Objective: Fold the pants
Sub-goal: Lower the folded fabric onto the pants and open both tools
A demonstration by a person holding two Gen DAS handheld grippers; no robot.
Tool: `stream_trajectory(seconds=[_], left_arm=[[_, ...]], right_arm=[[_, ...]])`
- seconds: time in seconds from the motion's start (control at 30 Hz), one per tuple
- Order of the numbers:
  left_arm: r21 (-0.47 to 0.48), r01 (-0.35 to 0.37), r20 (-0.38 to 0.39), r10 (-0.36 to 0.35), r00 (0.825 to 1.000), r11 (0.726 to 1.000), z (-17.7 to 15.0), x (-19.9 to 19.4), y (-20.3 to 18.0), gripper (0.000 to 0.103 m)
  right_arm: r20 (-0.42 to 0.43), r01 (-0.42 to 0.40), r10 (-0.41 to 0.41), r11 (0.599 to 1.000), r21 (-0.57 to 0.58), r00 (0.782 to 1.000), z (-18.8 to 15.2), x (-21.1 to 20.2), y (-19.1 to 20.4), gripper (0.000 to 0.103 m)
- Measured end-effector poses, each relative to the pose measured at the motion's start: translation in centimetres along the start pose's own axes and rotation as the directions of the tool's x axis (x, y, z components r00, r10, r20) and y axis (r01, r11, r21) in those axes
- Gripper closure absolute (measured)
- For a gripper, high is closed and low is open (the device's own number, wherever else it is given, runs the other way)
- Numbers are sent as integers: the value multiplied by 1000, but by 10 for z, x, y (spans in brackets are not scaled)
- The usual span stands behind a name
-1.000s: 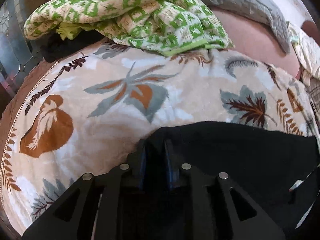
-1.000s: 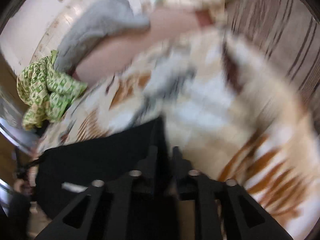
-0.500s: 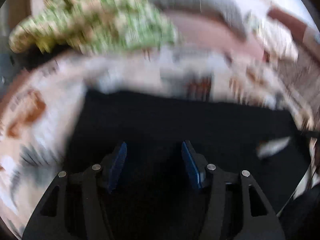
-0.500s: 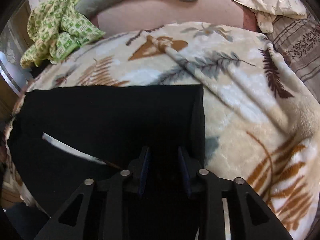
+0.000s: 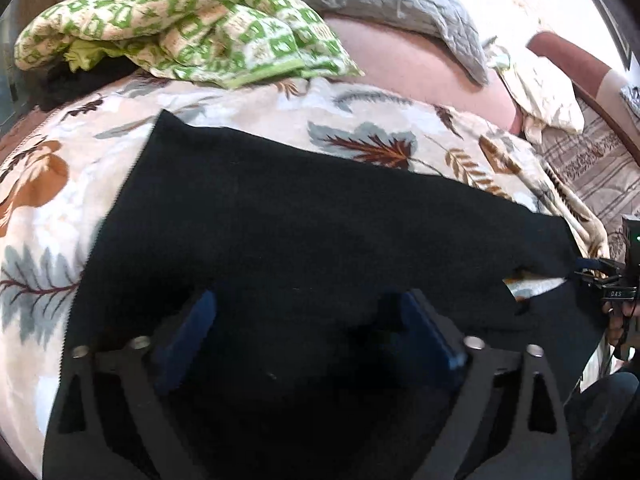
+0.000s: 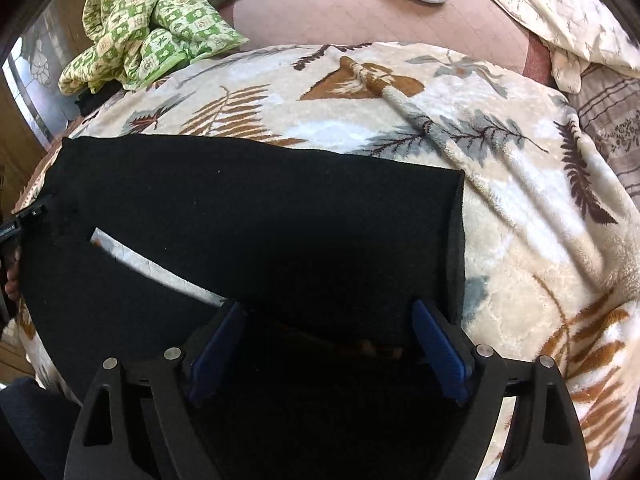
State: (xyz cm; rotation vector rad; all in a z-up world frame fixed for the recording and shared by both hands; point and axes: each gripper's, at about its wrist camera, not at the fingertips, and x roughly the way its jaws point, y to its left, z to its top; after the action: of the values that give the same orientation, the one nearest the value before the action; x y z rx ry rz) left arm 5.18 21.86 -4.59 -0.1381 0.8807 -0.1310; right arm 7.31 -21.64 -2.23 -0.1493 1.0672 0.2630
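Black pants lie folded flat on a leaf-patterned blanket. They also show in the right wrist view, with a slit of blanket showing between two layers. My left gripper is open and empty, its blue pads spread over the near part of the pants. My right gripper is open and empty, hovering over the right end of the pants near their folded edge. The right gripper also shows at the right edge of the left wrist view.
A green-and-cream patterned cloth lies bunched at the back left, also seen in the right wrist view. A grey quilt and a cream pillow lie behind on a pink sheet. A striped cover lies at right.
Both grippers were shut on the pants a second ago. They laid the fabric over forward, opened, and now stand wide open with the pants lying flat.
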Motion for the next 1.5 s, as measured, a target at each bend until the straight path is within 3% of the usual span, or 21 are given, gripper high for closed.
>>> stream_trajectory(seconds=[0.2,0.43,1.1,1.17,1.27,1.37,1.5], left_arm=[[-28,-32,-25,32,999,999,3,8,-4,0],[53,-174,-34,176,984,983,-2,18,-24,0],[37,-152,-51,154,987,988,4,5,-21,0],[92,-142,3,142,990,986,12,-14,-18,0],[202,-219,131,195,972,955,28,-39,-3,0],[242,-229,193,185,964,943,46,-46,32,0],[277,-253,209,199,957,927,70,-27,68,1]], right_arm=[[25,17,-17,1000,-8,1000,-1,1,8,8],[-2,19,-19,1000,-10,1000,0,3,9,6],[-3,39,-40,999,-31,999,-3,5,15,1],[-3,41,-41,999,-32,999,-3,5,15,1],[-7,44,-44,998,-34,999,-2,5,14,1],[-8,47,-47,998,-35,999,-3,5,14,1],[-8,48,-48,998,-35,999,-3,5,15,1]])
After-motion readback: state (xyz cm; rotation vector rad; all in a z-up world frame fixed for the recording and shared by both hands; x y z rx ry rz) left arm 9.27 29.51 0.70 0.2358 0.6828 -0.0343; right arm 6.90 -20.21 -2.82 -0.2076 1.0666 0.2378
